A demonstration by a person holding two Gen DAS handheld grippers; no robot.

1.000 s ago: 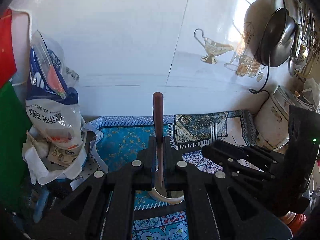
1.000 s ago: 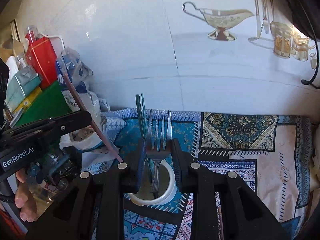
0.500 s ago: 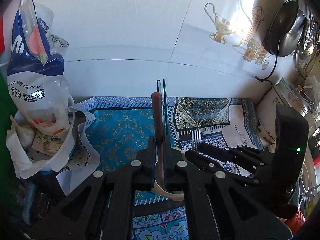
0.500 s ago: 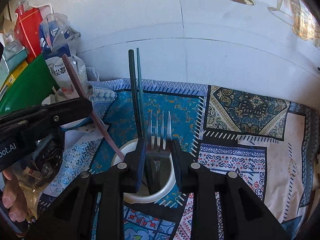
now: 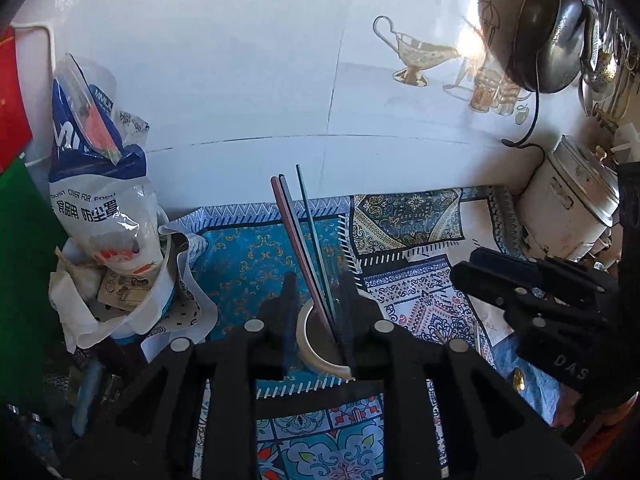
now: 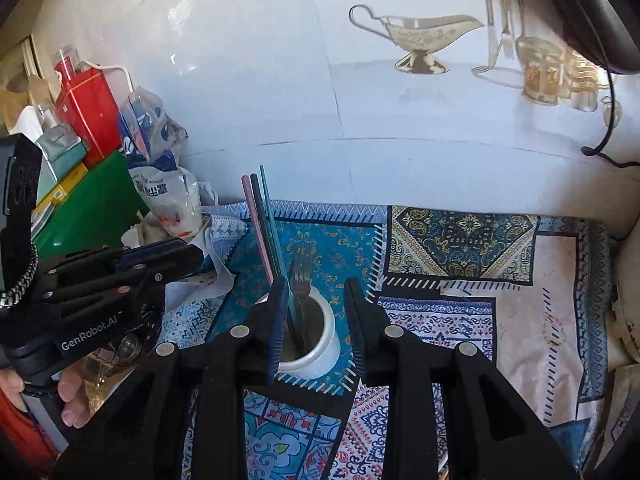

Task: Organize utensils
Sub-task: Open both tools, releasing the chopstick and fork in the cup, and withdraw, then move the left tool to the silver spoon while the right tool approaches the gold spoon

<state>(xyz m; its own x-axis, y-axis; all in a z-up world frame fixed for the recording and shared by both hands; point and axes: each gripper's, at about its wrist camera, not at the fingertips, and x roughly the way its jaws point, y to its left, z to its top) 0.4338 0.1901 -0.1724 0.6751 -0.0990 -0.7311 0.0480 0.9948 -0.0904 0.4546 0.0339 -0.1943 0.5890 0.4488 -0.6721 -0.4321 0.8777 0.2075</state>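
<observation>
three chopsticks (image 5: 304, 240) and a fork (image 6: 300, 276) lean in the white cup (image 6: 320, 344) on the mat (image 6: 460, 320). left gripper (image 5: 318, 292) jaws opening, nothing btwn pads (cup just beyond); right gripper (image 6: 316, 300) apart, holding nothing.

Daylight scene, bright and cool-toned. In the left wrist view, strong glare on the white tiled wall (image 5: 472, 46) washes out the printed decoration near the hanging pan (image 5: 548, 36). Both views show pronounced fisheye curvature (tile seams bow, corners fall to black vignette). The patterned cloth (image 6: 460, 248) is evenly lit and sharp; the near black gripper bodies are underexposed, with little surface detail and slightly soft edges.
</observation>
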